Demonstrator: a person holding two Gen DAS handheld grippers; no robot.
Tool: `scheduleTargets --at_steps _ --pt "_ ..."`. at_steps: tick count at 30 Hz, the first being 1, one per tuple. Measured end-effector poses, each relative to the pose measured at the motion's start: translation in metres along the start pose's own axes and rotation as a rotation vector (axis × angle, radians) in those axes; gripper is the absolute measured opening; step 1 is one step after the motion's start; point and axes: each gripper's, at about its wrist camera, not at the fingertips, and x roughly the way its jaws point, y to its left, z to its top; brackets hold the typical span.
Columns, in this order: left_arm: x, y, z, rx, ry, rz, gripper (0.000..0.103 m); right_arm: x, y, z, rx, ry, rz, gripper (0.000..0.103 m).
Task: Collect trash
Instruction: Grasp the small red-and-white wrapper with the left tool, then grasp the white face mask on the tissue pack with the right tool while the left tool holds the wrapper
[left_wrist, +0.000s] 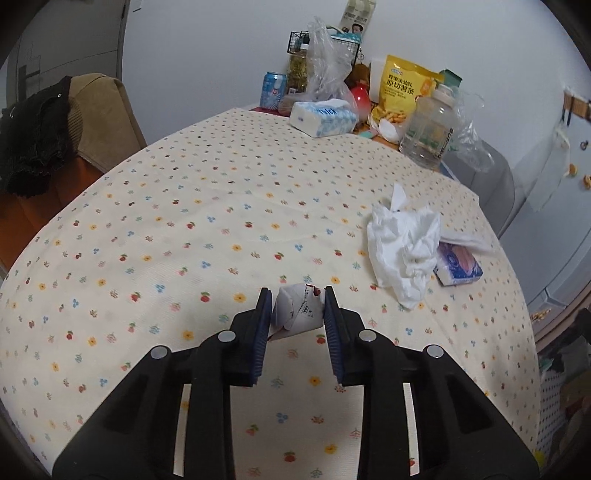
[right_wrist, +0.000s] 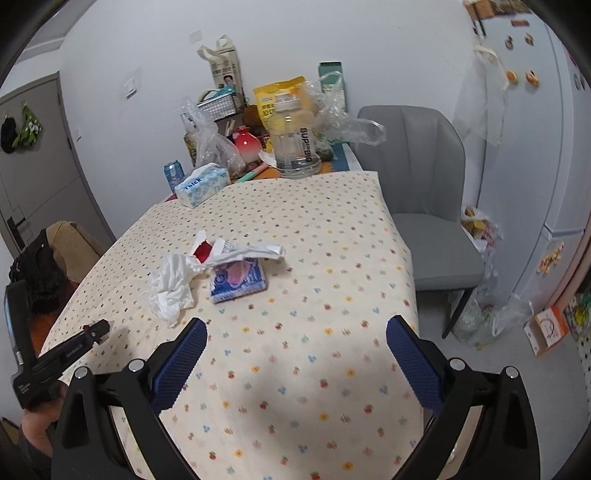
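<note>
While my left gripper (left_wrist: 297, 308) pinches a crumpled printed paper scrap (left_wrist: 297, 312) between its blue pads, its lower edge is hidden behind the left pad. My right gripper (right_wrist: 295, 332) stands spread over the flowered tablecloth (right_wrist: 314, 258); only its view shows the red-stained wrapper (right_wrist: 229, 251) above the tissue wad (right_wrist: 173, 284).

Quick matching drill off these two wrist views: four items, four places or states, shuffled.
Items:
1. crumpled receipt
2. white tissue wad
3. blue tissue pack
4. clear water jug

Places or states:
A. far end of the table, upright
B. lying flat, right of the wad
C. between the left gripper fingers
D. loose on the tablecloth, untouched

Pairs: 1-C, 2-D, 3-B, 4-A
</note>
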Motion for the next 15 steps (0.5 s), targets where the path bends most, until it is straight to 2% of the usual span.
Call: scheduleTargets --at_steps 8,15 --pt "-0.002 0.023 0.007 -0.052 -0.011 -0.022 0.028 0.043 0.048 0.03 -0.198 0.053 -0.015 0.095" --pt "0.006 0.043 0.009 -0.101 -0.004 -0.036 0.028 0.087 0.082 0.038 -0.356 0.117 -0.042 0.095"
